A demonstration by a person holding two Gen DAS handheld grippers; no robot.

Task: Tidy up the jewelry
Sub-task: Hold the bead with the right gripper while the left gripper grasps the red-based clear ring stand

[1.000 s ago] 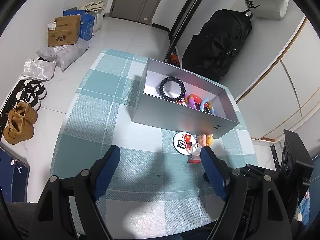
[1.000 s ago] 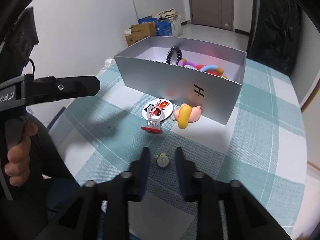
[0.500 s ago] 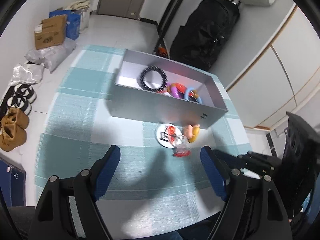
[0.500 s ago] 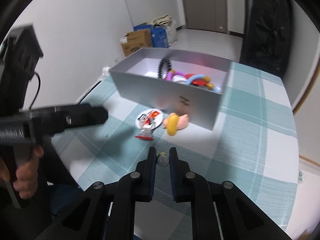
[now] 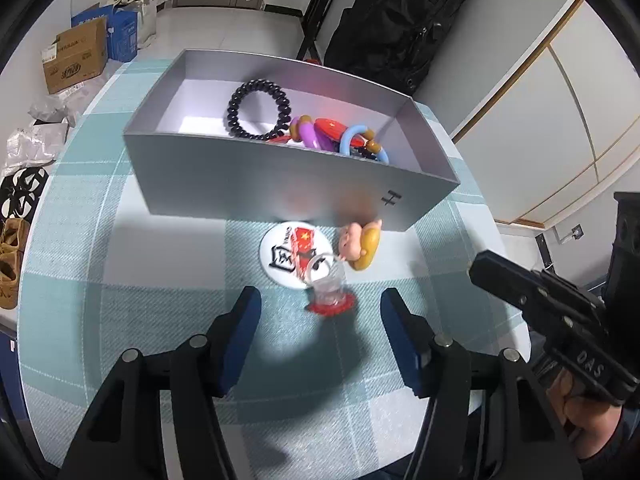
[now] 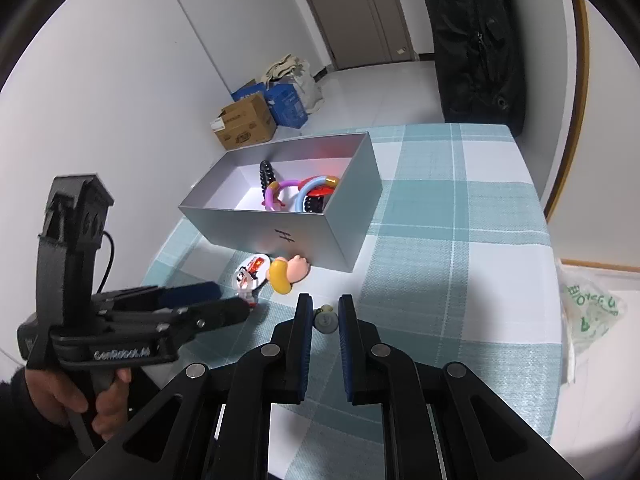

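**Two Grippers Close In on Last Loose Trinkets Beside Jewelry Box**

The right gripper [image 6: 323, 316] is clamped on a small round charm [image 6: 325, 317], pinched between its blue pads above the checked desk [image 6: 460, 240] and carried nearer the grey box [image 6: 280, 232] than a second ago, when it sat lower and farther back. The left gripper [image 5: 320, 320], wide open a moment earlier, is now closing as it drops toward a clear ring on a red base [image 5: 329, 294]; the ring sits between the narrowing jaws, but the pads do not yet press on it.

Inside the box already lie a black bead bracelet [image 5: 258, 110], a purple bangle [image 5: 308, 136] and a blue bangle [image 5: 362, 142]. Outside it, just against the front wall, remain a round white badge [image 5: 286, 256] and a small cartoon figure [image 5: 358, 246], with the ring touching the badge's edge.

The shift suggests both hands are working at once: one piece looks ready for delivery into the box, another is about to be seized. Judged from the layout, sorting is well under way, with three loose items on the desk left to clear.
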